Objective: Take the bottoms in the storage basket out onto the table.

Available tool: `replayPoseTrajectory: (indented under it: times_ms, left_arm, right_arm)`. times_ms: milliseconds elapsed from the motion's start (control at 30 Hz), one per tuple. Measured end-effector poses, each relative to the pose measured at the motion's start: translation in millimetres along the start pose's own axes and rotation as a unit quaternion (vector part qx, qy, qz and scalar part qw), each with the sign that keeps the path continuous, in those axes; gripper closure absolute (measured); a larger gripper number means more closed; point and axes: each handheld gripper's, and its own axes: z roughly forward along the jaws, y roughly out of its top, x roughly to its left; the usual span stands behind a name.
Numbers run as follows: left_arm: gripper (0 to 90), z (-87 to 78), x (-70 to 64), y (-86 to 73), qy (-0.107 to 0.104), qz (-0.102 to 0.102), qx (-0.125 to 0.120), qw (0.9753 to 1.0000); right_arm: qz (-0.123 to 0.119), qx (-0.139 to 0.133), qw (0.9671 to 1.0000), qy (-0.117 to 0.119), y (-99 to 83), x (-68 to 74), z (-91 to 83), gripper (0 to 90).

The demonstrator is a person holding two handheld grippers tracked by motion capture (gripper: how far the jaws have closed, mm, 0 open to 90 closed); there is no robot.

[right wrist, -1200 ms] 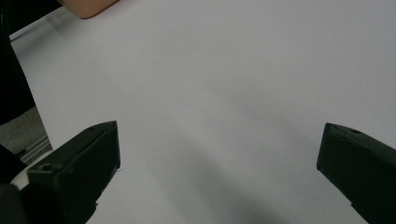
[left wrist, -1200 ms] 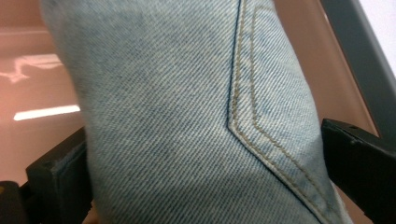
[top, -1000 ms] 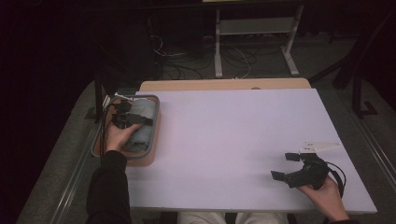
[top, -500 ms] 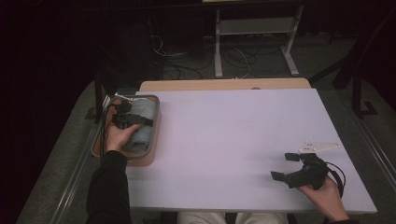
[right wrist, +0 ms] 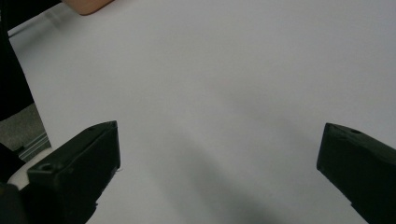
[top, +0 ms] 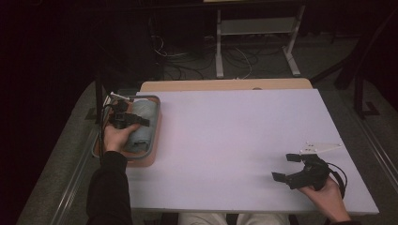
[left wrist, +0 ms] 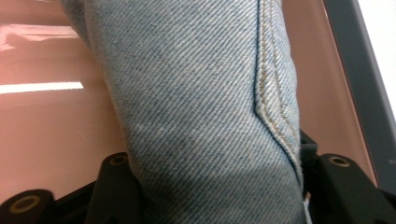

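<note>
Wide white rectangular tabletop (top: 225, 140) spans the middle of the high view, bare except at its edges. At the left edge sits a shallow salmon-pink tray with a grey metal rim (top: 153, 140). Inside the tray lies a rolled bundle of light blue denim cloth (top: 143, 126), long axis running toward the top of the frame.

The left gripper (top: 123, 118), black, sits on the roll at centre left of the high view, hand behind it. In the left gripper view the denim (left wrist: 201, 112) passes between the two black fingers (left wrist: 116, 186), which press against it on both sides; stitched seam at right, pink tray floor (left wrist: 51, 121) behind. The grip looks firm, though whether it takes the whole roll or only the outer layers cannot be told.

The right gripper (top: 288, 168) rests at lower right of the high view, well apart from the tray, its fingers (right wrist: 79, 163) spread wide over bare tabletop, nothing between them.

Step in hand: likely grasping the denim roll in the tray. Next move probably calls for lifting it over the rim onto the open tabletop, the right gripper coming across to help.
</note>
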Motion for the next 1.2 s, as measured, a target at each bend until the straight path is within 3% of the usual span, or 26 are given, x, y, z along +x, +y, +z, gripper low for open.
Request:
replayPoseTrajectory:
  times_ms: [233,467,733,867,1200]
  left_arm:
    - [50.1,-2.2,-1.1,-0.2,-0.002,-0.006,0.0,1.0]
    - [50.3,-6.0,-6.8,-0.8,0.01,0.005,0.012,0.9999]
    - [50.4,-13.0,-7.4,-2.5,0.014,0.001,0.017,0.9998]
    - [50.6,-18.4,-8.4,-2.2,0.017,-0.001,0.012,0.9998]
    - [50.5,-40.4,-20.7,5.2,0.028,0.018,0.006,0.9994]
  right_arm:
    - [0.0,0.0,1.0,0.0,0.0,-0.5,0.0,0.0]
    - [0.0,-0.002,1.0,0.001,0.1,0.0,-0.7,0.0]
    - [0.0,-0.003,1.0,0.001,0.3,0.1,-0.7,0.0]
    - [-0.001,-0.002,1.0,0.002,0.5,0.3,-0.1,0.0]
    - [-0.001,-0.003,1.0,0.003,0.6,0.6,-0.3,0.0]
